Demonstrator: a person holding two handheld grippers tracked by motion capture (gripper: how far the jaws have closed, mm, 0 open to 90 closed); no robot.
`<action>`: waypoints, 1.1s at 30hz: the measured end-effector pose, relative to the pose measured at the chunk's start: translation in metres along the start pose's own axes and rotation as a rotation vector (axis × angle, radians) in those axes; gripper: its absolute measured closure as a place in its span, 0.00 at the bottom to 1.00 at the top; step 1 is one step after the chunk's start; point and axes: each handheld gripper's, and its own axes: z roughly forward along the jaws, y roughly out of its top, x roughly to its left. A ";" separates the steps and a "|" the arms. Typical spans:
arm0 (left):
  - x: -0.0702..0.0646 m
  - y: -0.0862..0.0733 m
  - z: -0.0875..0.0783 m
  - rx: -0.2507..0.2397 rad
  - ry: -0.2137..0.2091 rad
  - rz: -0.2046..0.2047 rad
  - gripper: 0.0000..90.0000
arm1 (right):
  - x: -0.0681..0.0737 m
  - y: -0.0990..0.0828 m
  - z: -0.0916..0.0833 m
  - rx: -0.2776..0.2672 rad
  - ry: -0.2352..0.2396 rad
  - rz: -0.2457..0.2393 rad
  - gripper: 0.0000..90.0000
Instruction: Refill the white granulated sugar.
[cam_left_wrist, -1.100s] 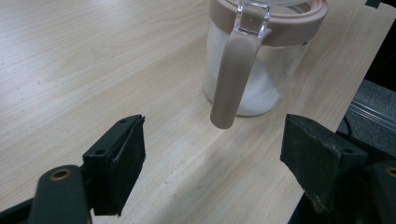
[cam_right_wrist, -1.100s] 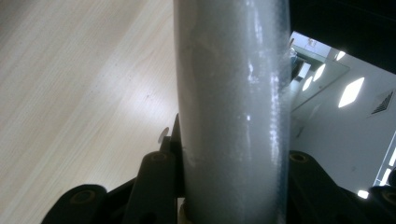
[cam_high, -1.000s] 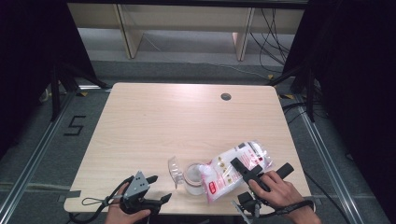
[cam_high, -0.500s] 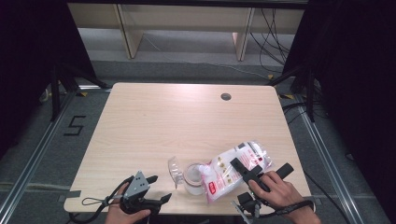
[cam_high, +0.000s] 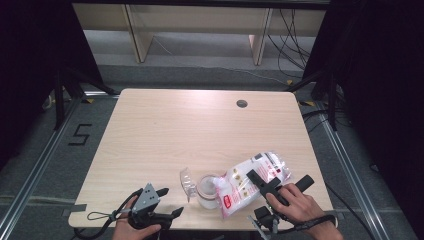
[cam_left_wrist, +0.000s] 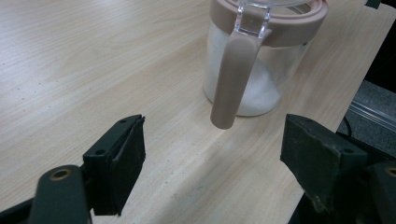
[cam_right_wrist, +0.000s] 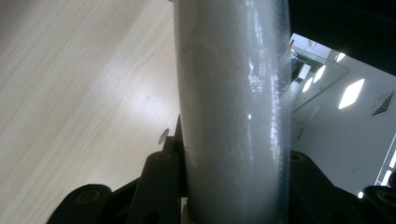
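Note:
A clear jar (cam_high: 206, 191) with a pink rim and handle stands near the table's front edge, with white granules inside and its clear lid (cam_high: 187, 181) flipped open to the left. A white plastic bag (cam_high: 239, 189) with red print lies tilted, its lower end over the jar's mouth. My right gripper (cam_high: 260, 181) is shut on the bag (cam_right_wrist: 233, 116), which stands between its jaws (cam_right_wrist: 233, 186). My left gripper (cam_high: 170, 201) rests open at the front left. In its own view the jaws (cam_left_wrist: 212, 149) stand wide apart, short of the jar (cam_left_wrist: 254, 60) and its handle (cam_left_wrist: 231, 84).
The light wooden table (cam_high: 200, 125) has a round cable hole (cam_high: 242, 103) near its far edge. Its front edge runs just below both hands. A tape mark shaped like a 5 (cam_high: 80, 134) lies on the floor at left, and wooden shelving (cam_high: 200, 30) stands beyond the table.

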 end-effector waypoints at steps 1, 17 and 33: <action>0.000 0.000 0.000 0.001 -0.002 -0.006 0.24 | 0.000 0.000 0.000 -0.001 0.000 0.000 0.79; 0.001 0.000 0.000 -0.003 -0.003 0.020 0.24 | -0.001 -0.001 -0.002 -0.003 -0.003 -0.001 0.80; 0.000 0.000 0.000 -0.004 -0.002 -0.004 0.24 | -0.001 -0.001 -0.002 -0.009 0.002 -0.002 0.81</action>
